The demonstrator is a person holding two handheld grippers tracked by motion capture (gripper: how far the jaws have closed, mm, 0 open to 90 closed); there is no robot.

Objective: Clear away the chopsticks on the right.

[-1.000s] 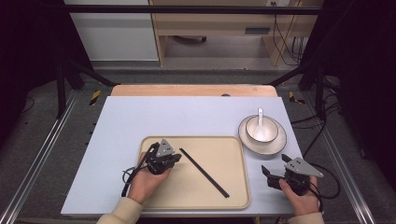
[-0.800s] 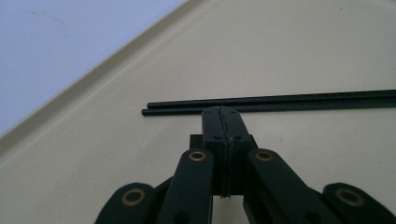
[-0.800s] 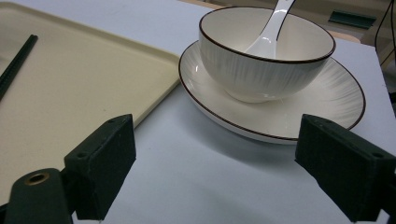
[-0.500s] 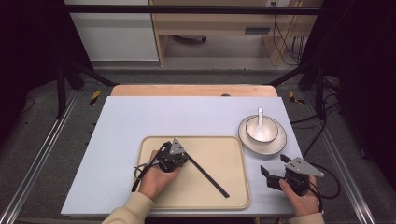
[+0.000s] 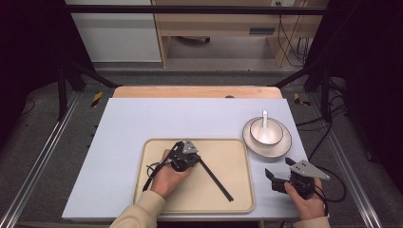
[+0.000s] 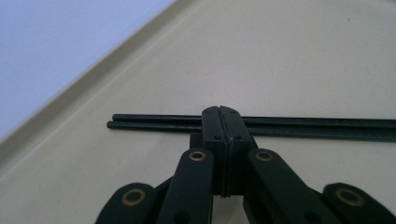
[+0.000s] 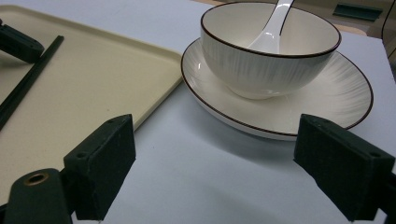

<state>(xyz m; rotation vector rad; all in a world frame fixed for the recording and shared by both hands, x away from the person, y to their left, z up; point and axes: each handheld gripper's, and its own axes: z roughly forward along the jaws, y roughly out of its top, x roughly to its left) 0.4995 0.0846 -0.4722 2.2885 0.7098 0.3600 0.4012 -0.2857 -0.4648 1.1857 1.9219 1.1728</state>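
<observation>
A pair of black chopsticks (image 5: 216, 178) lies slanted on the beige tray (image 5: 233, 151). My left gripper (image 5: 197, 159) rests low over the tray at the chopsticks' upper end. In the left gripper view its jaws are pressed together with nothing between them, at the gripper's tip (image 6: 220, 112), and the chopsticks (image 6: 308, 127) run crosswise just beyond it. My right gripper (image 5: 274, 179) sits on the table right of the tray, its jaws wide apart and empty. In the right gripper view that gripper (image 7: 219, 163) faces a white bowl (image 7: 271, 60) holding a white spoon (image 7: 273, 28).
The bowl (image 5: 267, 130) stands on a white plate (image 5: 283, 144) at the table's right, the spoon (image 5: 264, 116) leaning out of it. The tray's corner (image 7: 154, 65) lies close to the plate (image 7: 327, 102). The pale blue tabletop (image 5: 166, 118) spreads behind and left of the tray.
My left gripper has slid to the right across the tray and a little lower, reaching the chopsticks' upper end, still shut. The right gripper has not moved.
</observation>
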